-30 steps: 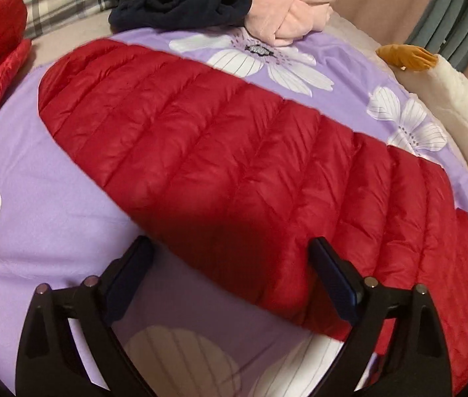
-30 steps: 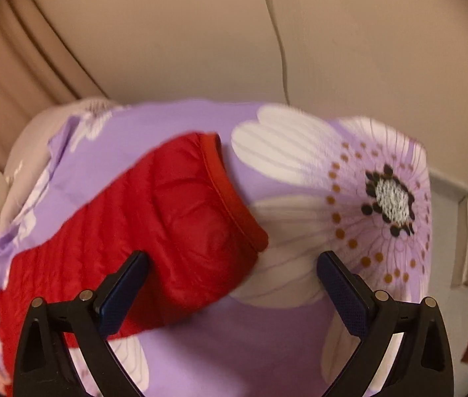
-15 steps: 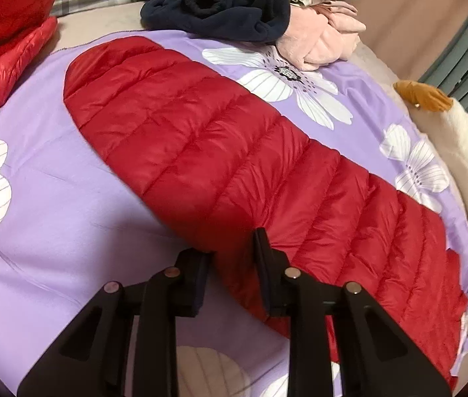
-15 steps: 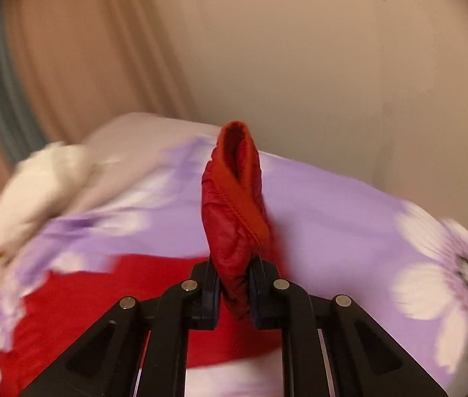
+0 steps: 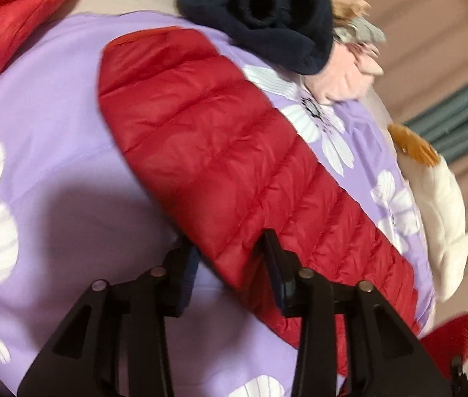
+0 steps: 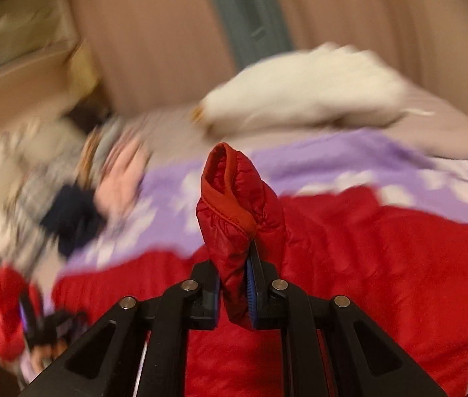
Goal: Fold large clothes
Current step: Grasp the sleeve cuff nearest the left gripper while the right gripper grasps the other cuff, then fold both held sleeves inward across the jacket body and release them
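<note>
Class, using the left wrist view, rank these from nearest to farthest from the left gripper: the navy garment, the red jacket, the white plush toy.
1. Red jacket: its edge lies between the opening jaws of the left gripper.
2. White plush toy: off to the right, at the bed's edge.
3. Navy garment: at the top, beyond the jacket's far end.
</note>
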Available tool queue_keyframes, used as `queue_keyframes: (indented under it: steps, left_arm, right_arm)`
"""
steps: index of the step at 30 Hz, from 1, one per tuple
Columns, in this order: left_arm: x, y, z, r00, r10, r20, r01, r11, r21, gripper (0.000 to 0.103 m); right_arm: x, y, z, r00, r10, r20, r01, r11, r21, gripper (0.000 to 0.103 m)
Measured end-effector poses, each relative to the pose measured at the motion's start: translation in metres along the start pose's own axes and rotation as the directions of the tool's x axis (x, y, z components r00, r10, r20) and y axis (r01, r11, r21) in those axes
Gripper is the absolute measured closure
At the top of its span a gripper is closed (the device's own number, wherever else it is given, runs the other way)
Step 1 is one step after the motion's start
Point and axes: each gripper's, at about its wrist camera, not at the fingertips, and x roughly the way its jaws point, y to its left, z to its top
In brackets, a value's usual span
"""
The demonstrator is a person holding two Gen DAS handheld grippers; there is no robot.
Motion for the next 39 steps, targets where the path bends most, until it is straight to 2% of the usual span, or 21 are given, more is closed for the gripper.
queue_keyframes:
  steps: [1,2,3,4,5,8,10,12,14,15,17,18,20,22,25,27,30,32,35,37,39]
  left_arm:
    - [0.002,-0.003,0.001,1.0,0.007,-0.001,-0.007,1.0,0.009,0.066]
    - [0.003,-0.006,0.002,1.0,0.019,-0.002,-0.019,1.0,0.014,0.066]
    - [0.004,-0.01,0.003,0.999,0.041,0.001,-0.041,0.999,0.021,0.07]
    - [0.003,-0.011,0.004,0.998,0.063,0.006,-0.063,0.997,0.035,0.074]
    - [0.003,-0.015,0.005,0.996,0.089,0.013,-0.09,0.994,0.058,0.076]
    - [0.0,-0.029,0.001,0.984,0.17,0.059,-0.177,0.973,0.151,0.085]
    - [-0.008,-0.042,-0.003,0.97,0.209,0.123,-0.23,0.954,0.194,0.088]
    - [-0.02,-0.058,-0.007,0.951,0.226,0.211,-0.271,0.938,0.218,0.09]
    - [-0.031,-0.081,-0.014,0.938,0.212,0.274,-0.29,0.912,0.288,0.091]
    - [-0.038,-0.094,-0.019,0.93,0.199,0.308,-0.301,0.896,0.328,0.092]
    - [-0.051,-0.12,-0.029,0.917,0.161,0.365,-0.311,0.862,0.401,0.092]
    - [-0.058,-0.136,-0.035,0.917,0.128,0.378,-0.298,0.85,0.435,0.093]
    - [-0.069,-0.157,-0.046,0.917,0.086,0.389,-0.275,0.844,0.461,0.093]
    - [-0.08,-0.185,-0.063,0.915,0.038,0.403,-0.256,0.825,0.504,0.094]
    - [-0.106,-0.239,-0.109,0.893,-0.072,0.445,-0.245,0.752,0.612,0.094]
    - [-0.12,-0.273,-0.146,0.895,-0.149,0.42,-0.204,0.702,0.682,0.093]
    - [-0.135,-0.312,-0.206,0.916,-0.284,0.283,-0.035,0.646,0.762,0.093]
    - [-0.138,-0.331,-0.255,0.921,-0.33,0.208,0.021,0.574,0.818,0.093]
    - [-0.13,-0.343,-0.315,0.934,-0.348,0.077,0.108,0.483,0.869,0.092]
    - [-0.117,-0.346,-0.338,0.95,-0.31,-0.02,0.172,0.47,0.866,0.089]
    - [-0.105,-0.344,-0.351,0.961,-0.267,-0.077,0.201,0.479,0.854,0.087]
  right_arm:
    - [0.008,0.01,-0.006,0.999,0.03,-0.042,-0.031,0.999,-0.023,0.071]
    - [0.002,0.008,-0.012,0.996,0.071,-0.057,-0.073,0.997,-0.036,0.048]
    - [-0.001,0.01,-0.014,0.991,0.121,-0.062,-0.124,0.991,-0.051,0.036]
    - [-0.005,0.004,-0.011,0.991,0.125,-0.041,-0.127,0.99,-0.065,0.023]
    - [-0.02,0.0,-0.011,0.994,0.109,-0.017,-0.11,0.991,-0.077,0.021]
    - [-0.048,-0.028,-0.01,1.0,-0.002,0.031,0.005,0.995,-0.1,0.021]
    - [-0.058,-0.048,-0.014,0.986,-0.158,0.046,0.163,0.981,-0.11,0.021]
    - [-0.067,-0.078,-0.02,0.937,-0.343,0.071,0.349,0.932,-0.102,0.021]
    - [-0.078,-0.116,-0.032,0.87,-0.49,0.046,0.492,0.869,-0.049,0.021]
    - [-0.084,-0.132,-0.037,0.856,-0.516,0.032,0.516,0.856,-0.016,0.022]
    - [-0.093,-0.166,-0.053,0.863,-0.506,-0.003,0.504,0.86,0.079,0.027]
    - [-0.099,-0.185,-0.062,0.87,-0.492,-0.032,0.492,0.86,0.136,0.031]
    - [-0.107,-0.212,-0.074,0.865,-0.494,-0.087,0.5,0.836,0.225,0.043]
    - [-0.113,-0.233,-0.086,0.86,-0.496,-0.118,0.507,0.811,0.291,0.045]
    - [-0.126,-0.24,-0.093,0.859,-0.503,-0.101,0.506,0.799,0.325,0.045]
    - [-0.137,-0.243,-0.094,0.845,-0.528,-0.086,0.524,0.784,0.334,0.045]
    - [-0.153,-0.249,-0.096,0.844,-0.534,-0.054,0.519,0.784,0.341,0.045]
    - [-0.167,-0.251,-0.097,0.845,-0.535,-0.02,0.507,0.788,0.349,0.045]
    - [-0.177,-0.258,-0.098,0.836,-0.549,0.018,0.511,0.789,0.342,0.045]
    - [-0.184,-0.263,-0.1,0.822,-0.569,0.007,0.534,0.775,0.339,0.045]
    - [-0.19,-0.269,-0.102,0.818,-0.576,0.007,0.538,0.768,0.348,0.045]
